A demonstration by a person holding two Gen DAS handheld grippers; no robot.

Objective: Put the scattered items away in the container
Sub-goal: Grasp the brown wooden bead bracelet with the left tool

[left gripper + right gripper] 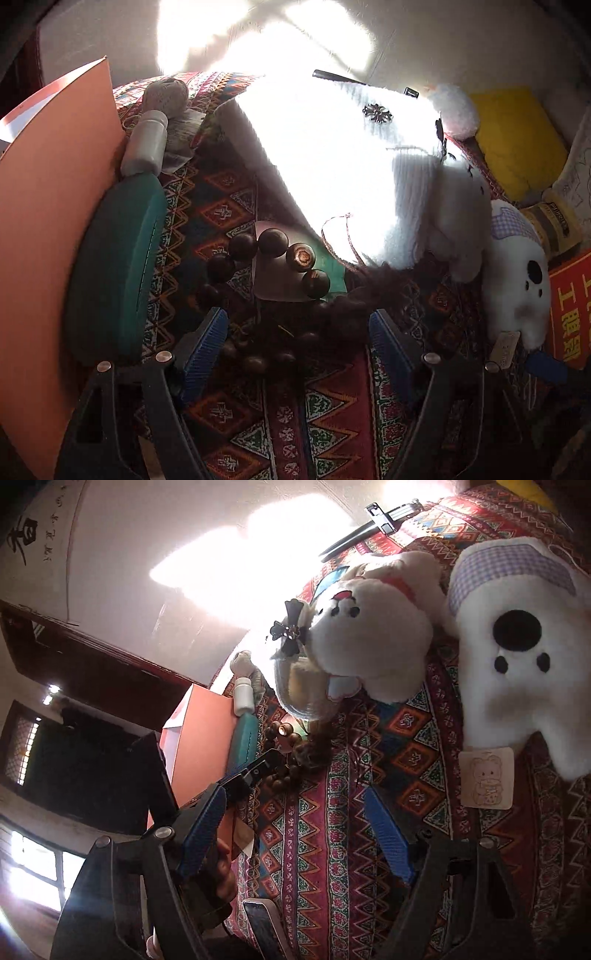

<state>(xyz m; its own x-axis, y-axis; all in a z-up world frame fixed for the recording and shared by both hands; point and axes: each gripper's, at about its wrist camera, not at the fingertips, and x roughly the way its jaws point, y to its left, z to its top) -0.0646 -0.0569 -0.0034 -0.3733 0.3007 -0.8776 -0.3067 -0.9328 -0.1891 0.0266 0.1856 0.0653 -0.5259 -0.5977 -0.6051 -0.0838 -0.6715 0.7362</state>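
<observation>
Scattered items: plush toys, a knit garment, beads and small bottles lie on a patterned woven cloth; none is in the container yet, as far as either view shows.
Orange box: stands at the cloth's left edge and is judged to be the container; its stiff card wall could tip if pushed.
White knit garment: spread across the middle of the cloth in glaring sun; soft, limp and bulky, best pinched at a bunched fold.
Ghost-shaped plush: flat on the cloth to the right, a card tag at its lower edge; light and squashy, so a pinch on one lobe should hold.
Plush dog: lies beside the ghost, touching the knit; light, and compressible anywhere.
Teal case: leans against the box; looks rigid and smooth, so possibly slippery.
White bottle: on its side just above the case; hard, round, and likely to roll.
Wooden bead string: coiled beside a dark tassel, directly ahead of the left tool; hard slick beads on a loose cord, better scooped at a cluster than taken by one bead.
Left gripper: jaws apart, nothing pressed between them, the beads lying in the gap.
Right gripper: jaws apart, over bare cloth.
</observation>
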